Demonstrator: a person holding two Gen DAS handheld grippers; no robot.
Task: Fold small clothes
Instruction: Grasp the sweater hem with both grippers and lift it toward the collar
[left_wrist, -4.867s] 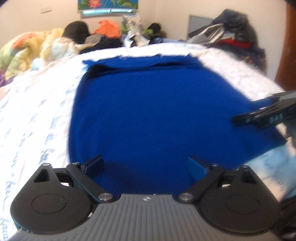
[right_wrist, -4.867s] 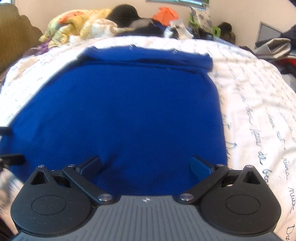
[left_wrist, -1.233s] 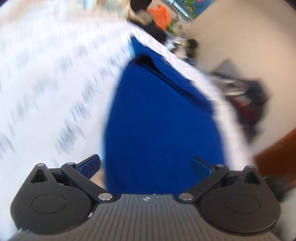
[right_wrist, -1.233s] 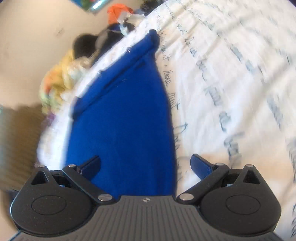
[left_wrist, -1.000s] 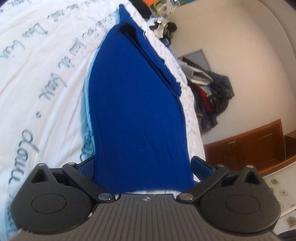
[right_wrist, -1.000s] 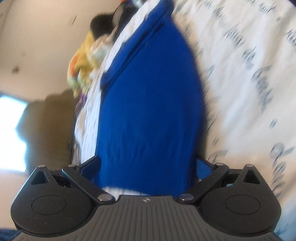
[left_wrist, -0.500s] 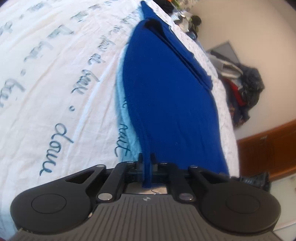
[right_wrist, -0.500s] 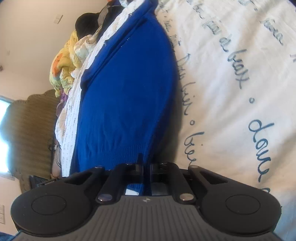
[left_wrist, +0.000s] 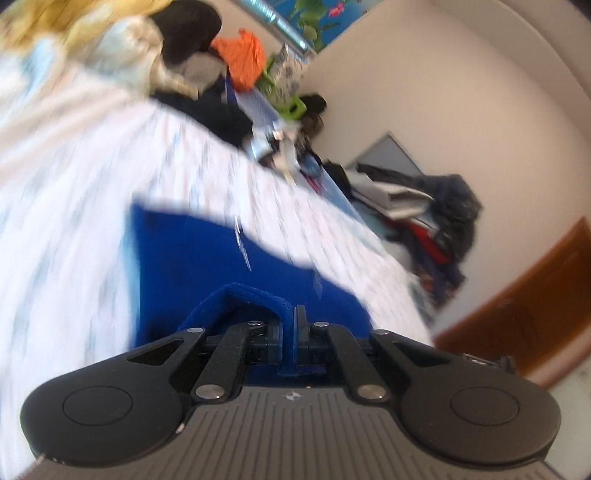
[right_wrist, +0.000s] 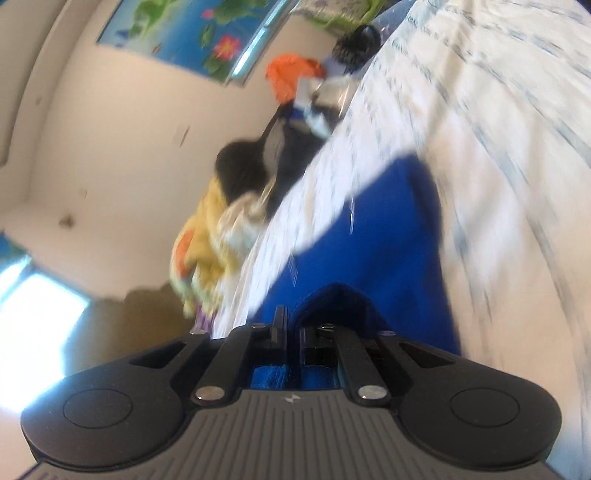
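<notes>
A royal-blue knit garment (left_wrist: 207, 258) lies on the white printed bedsheet (left_wrist: 66, 184). My left gripper (left_wrist: 289, 325) is shut on its near ribbed hem, which folds up over the fingers. In the right wrist view the same blue garment (right_wrist: 388, 240) stretches ahead, and my right gripper (right_wrist: 291, 328) is shut on its hem too. Both views are tilted and motion-blurred. The garment looks shorter front to back than before.
A heap of clothes and bedding lies at the bed's far end: yellow quilt (right_wrist: 207, 236), black item (left_wrist: 192, 22), orange item (left_wrist: 243, 55). More clothes pile (left_wrist: 439, 221) against the wall near a wooden door (left_wrist: 524, 295). White sheet (right_wrist: 498, 129) spreads to the right.
Both grippers, shut on the hem, have lifted and carried it forward toward the far edge of the garment. The visible blue area has shrunk and both views have tilted.
</notes>
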